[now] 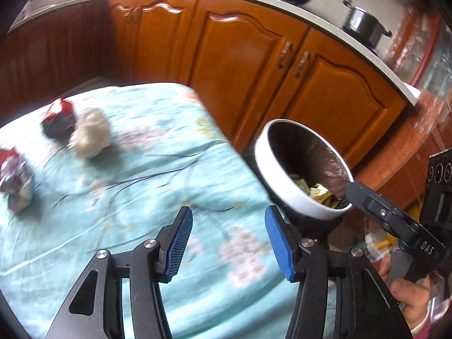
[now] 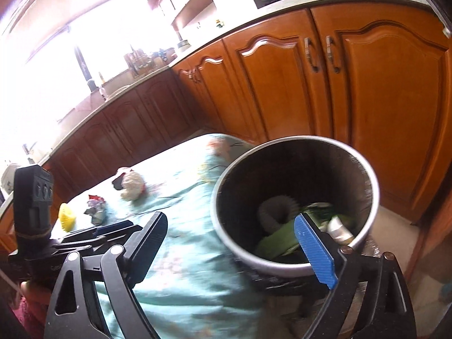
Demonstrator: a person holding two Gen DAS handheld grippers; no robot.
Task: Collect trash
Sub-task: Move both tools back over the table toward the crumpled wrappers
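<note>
The task is part done. The bin (image 2: 293, 197) stands just off the corner of the worktop (image 1: 158, 186), which is covered with a pale blue flowered cloth, and it already holds rubbish: green and yellowish wrappers and a small pale tube lie at its bottom.

The right tongs (image 2: 237, 243) hang over the bin's near rim with jaws wide and nothing between them, one blue pad over the bin's mouth. The left tongs (image 1: 228, 243) are about half open, also empty, over the near part of the cloth beside the bin.

Left to collect, all on the far side of the worktop: a crumpled beige wad (image 1: 90, 132) touching a dark and red wrapper (image 1: 58, 118), a silver and red wrapper (image 1: 17, 180) nearer the edge, and a small yellow piece (image 2: 67, 216) seen only from the right wrist. The left view is blurred, so their exact kind is unclear.

By my judgement, several more trips remain, and the left tongs are the nearer to them.
</note>
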